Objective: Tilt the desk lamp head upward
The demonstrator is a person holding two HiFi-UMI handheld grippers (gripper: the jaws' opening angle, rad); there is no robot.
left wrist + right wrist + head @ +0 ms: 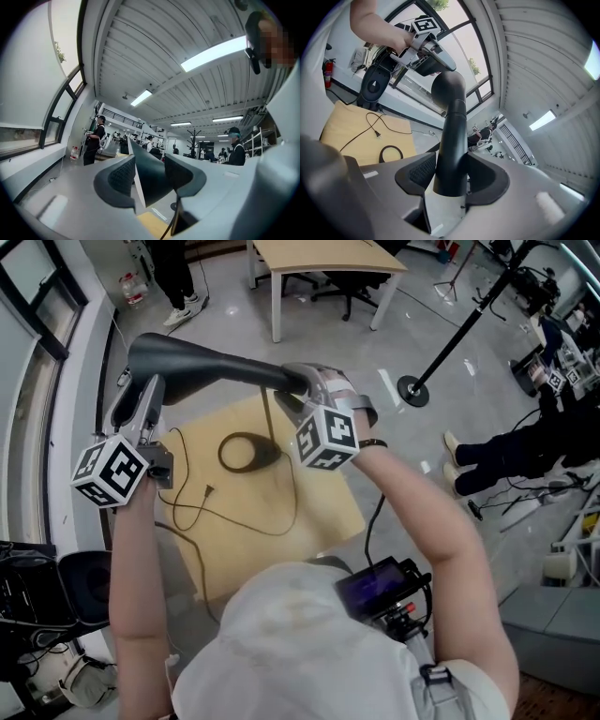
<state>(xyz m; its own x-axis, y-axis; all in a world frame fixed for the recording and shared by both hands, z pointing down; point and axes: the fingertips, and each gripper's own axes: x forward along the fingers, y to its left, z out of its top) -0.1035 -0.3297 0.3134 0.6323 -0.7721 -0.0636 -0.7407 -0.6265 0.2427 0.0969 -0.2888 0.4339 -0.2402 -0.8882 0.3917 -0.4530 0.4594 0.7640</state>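
The matte black lamp head [183, 360] was clamped by the left gripper [146, 177] for tilting, its black tubular neck [453, 131] by the right gripper [451, 174], seemingly as a brace.

the lamp arm [452, 117] fills my right gripper [451, 173] and the lamp head [178, 357] fills my left gripper [149, 174]; both are clamped, with no room left between the pads. above the head the air is open to the ceiling. the window wall [70, 381] crowds my left side. under my hands a cord [234, 517] and a black ring [246, 452] lie on the yellow table [319, 512]. open floor beyond reaches a wooden table [323, 259].
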